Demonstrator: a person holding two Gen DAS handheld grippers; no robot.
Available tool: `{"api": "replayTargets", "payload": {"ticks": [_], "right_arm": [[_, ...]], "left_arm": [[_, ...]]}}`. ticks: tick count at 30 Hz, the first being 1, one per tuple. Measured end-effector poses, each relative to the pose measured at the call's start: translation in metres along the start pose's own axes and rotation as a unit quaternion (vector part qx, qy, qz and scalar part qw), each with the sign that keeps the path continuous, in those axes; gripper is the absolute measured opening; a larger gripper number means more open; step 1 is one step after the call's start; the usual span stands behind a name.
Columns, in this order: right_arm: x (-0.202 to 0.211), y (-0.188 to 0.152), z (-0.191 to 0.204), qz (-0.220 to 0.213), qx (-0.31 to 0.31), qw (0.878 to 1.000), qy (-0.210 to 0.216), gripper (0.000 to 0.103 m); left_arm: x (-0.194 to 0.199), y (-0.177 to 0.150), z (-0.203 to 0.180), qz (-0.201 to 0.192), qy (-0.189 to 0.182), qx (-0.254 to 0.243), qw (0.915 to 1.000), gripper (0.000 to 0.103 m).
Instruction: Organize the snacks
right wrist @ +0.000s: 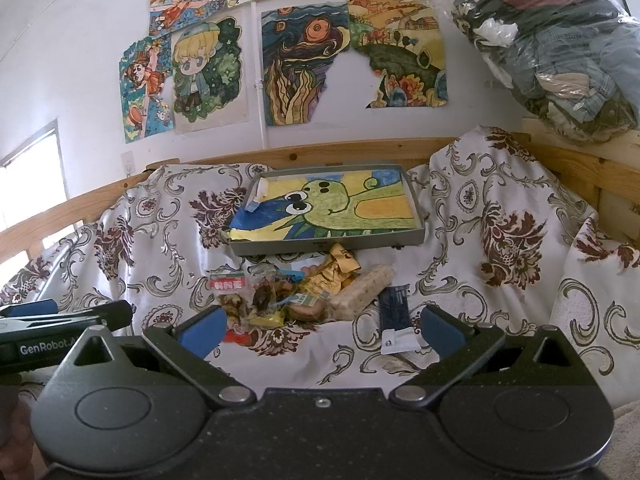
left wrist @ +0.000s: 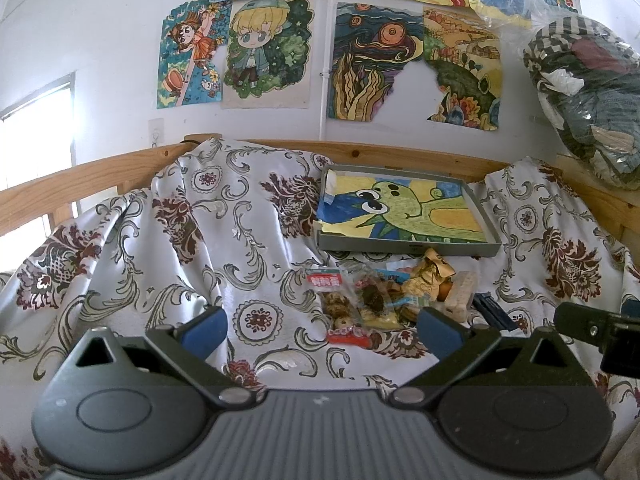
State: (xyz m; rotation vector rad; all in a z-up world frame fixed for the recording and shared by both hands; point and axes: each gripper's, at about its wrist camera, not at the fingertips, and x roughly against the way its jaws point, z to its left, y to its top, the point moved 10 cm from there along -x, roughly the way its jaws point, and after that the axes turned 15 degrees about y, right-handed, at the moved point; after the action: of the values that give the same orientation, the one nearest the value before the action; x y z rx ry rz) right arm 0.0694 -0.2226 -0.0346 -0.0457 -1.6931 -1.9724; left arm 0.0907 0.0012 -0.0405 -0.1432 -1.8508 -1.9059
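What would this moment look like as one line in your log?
left gripper: open, empty | right gripper: open, empty | snacks: piled before tray

Bright window (left wrist: 38, 136) daylight, fisheye-warped edges.

White wall (left wrist: 100, 32), daylit. Children's coloured drawings (left wrist: 264, 52) taped across it, above a pine rail (left wrist: 400, 156). Bright window (left wrist: 36, 136) left of rail. Floral-patterned cloth (left wrist: 192, 232) draped over and below rail. Clear bag of clothes (right wrist: 556, 52) above rail's right end.

Right gripper (right wrist: 320, 330) gapes empty before the snack pile (right wrist: 304, 292) below the tray (right wrist: 328, 245).
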Motion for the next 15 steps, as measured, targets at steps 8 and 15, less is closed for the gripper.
{"api": "replayTargets", "payload": {"ticks": [8, 15], "right_arm": [[0.0, 0.0, -0.002, 0.0, -0.001, 1.0, 0.001, 0.102], [0.001, 0.001, -0.011, 0.0, -0.001, 1.0, 0.0, 0.102]], "left_arm": [[0.0, 0.0, 0.0, 0.0, 0.0, 0.0, 1.0, 0.103], [-0.004, -0.007, 0.004, 0.003, 0.0, 0.002, 1.0, 0.103]]}}
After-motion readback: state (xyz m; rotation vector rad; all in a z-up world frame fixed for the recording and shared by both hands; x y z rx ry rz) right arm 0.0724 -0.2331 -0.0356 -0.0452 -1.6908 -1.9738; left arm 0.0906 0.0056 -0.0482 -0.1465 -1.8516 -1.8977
